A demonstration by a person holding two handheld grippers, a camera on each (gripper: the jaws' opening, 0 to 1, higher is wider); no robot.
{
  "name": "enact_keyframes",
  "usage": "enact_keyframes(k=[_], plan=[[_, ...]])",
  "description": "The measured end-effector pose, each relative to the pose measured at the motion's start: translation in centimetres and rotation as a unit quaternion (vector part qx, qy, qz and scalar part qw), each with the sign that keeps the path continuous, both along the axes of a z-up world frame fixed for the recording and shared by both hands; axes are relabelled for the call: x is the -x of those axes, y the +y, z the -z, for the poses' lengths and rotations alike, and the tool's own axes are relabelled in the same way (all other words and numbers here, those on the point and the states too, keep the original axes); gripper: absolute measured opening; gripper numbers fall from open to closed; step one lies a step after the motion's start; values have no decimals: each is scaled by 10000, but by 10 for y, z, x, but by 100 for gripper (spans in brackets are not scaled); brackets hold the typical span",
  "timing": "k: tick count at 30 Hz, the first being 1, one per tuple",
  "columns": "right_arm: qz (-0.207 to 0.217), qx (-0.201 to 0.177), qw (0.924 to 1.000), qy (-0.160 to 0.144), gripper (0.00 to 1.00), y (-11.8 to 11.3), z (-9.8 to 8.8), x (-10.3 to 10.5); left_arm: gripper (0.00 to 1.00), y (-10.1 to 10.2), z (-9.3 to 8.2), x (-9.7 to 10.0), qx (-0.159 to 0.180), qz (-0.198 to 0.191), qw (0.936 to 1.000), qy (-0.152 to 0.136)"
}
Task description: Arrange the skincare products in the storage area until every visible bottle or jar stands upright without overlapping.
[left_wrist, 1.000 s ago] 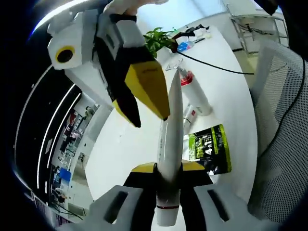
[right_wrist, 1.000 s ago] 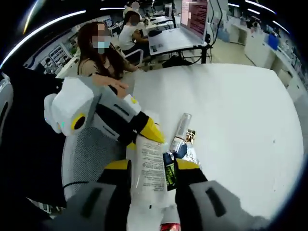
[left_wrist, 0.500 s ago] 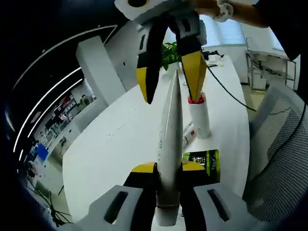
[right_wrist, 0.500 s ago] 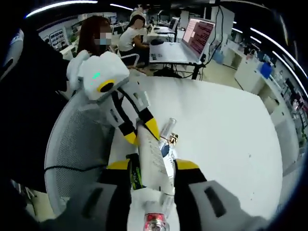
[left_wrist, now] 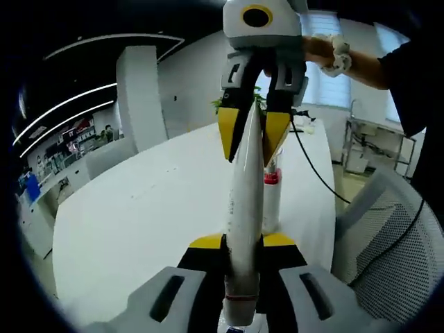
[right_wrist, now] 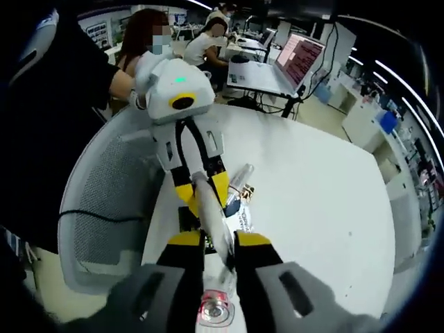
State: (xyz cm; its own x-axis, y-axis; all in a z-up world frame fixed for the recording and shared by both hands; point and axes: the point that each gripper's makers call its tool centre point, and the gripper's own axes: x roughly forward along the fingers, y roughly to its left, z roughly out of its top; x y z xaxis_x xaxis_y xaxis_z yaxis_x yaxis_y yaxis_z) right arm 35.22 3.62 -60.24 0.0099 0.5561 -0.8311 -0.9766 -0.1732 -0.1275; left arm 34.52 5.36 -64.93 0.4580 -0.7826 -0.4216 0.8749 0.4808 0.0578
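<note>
We see the white tube [left_wrist: 244,208] held at both ends, above the white surface [left_wrist: 139,215]. Left tongs [left_wrist: 243,243] are clenched on its capped end; in left gripper view the tube runs straight up the frame from between the yellow pads. Right tongs [left_wrist: 252,139] come in from the top of that view, yellow tips pinching the tube's narrow far end.

In right gripper view the same thing, reversed: right tongs [right_wrist: 219,243] closed on the tube [right_wrist: 211,215], left tongs [right_wrist: 201,189] gripping it further along, w/ a person's hand [right_wrist: 135,83] behind the left tool.

Other items: a white bottle w/ red collar [left_wrist: 271,201] stands upright on the surface just behind the tube in left gripper view. In right gripper view a red-topped bottle [right_wrist: 214,310] sits directly below the right tongs, seen from above. A clear slim bottle [right_wrist: 237,182] lies on its side beyond the tongs, touching a white/blue pack [right_wrist: 239,216]; a green-black pack [right_wrist: 187,220] lies near the surface edge. Mesh chair [right_wrist: 104,201] beside the surface. Plant [left_wrist: 220,105] and black cable [left_wrist: 316,177] at far end.
</note>
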Motion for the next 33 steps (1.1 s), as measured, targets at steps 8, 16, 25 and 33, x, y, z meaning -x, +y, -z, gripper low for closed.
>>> enact_keyframes(k=[8, 16, 25, 33], plan=[[80, 433, 9990, 9, 12, -17, -5, 8, 13, -23, -1, 7, 150, 161, 9998, 9], [-37, 766, 9970, -79, 9, -17, -7, 13, 14, -38, 9, 5, -102, 257, 9996, -33], [-199, 1195, 9926, 52, 7, -1, -3, 16, 14, -55, 23, -3, -234, 357, 9990, 101], [-128, 1436, 9895, 103, 7, 3, 5, 11, 14, -66, 32, -15, -205, 402, 9988, 184]])
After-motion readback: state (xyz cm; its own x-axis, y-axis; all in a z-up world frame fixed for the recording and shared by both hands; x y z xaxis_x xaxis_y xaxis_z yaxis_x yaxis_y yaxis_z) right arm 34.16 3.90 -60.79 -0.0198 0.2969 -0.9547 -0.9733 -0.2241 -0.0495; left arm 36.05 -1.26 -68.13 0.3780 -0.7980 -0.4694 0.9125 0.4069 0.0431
